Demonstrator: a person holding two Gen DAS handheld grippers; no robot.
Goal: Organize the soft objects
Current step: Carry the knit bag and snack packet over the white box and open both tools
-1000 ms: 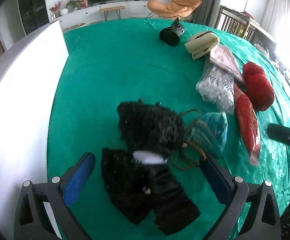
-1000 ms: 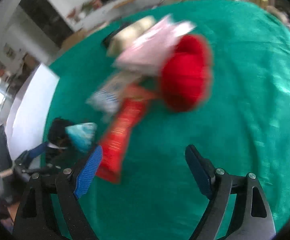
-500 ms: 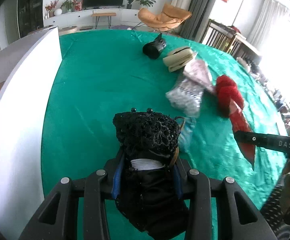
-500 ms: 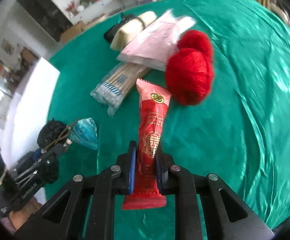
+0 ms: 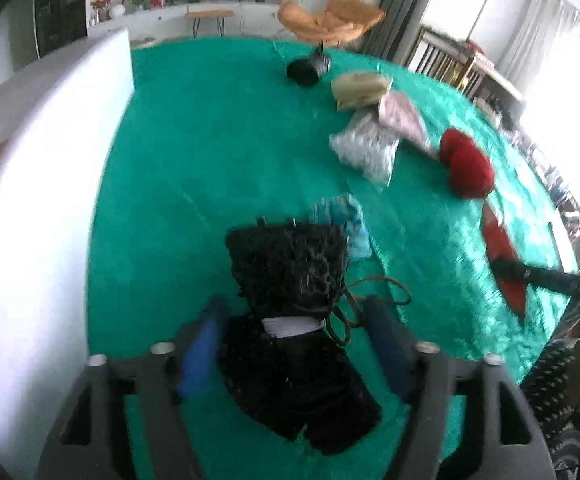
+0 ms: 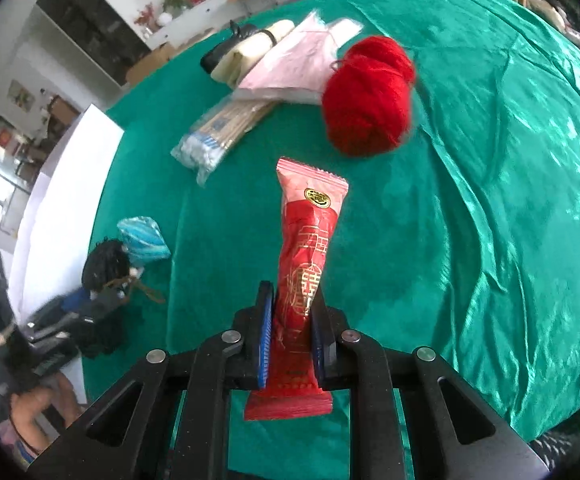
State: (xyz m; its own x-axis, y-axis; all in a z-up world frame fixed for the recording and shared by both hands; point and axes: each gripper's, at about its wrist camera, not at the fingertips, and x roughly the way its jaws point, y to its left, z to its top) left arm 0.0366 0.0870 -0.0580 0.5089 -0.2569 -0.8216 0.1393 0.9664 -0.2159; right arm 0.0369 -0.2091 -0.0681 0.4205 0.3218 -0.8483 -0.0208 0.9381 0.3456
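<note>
Red packet pinched, black pouch released

The packet is pinched lengthwise in the right tool; the left tool is opening, its pads apart from the pouch between them.

Left wrist view: bare green cloth is seen across the centre and upper left, bounded at the left edge by a white board. The right side is blocked by a cotton swab pack, pink packet and red yarn. Lower centre is occupied by black fabric.
</note>
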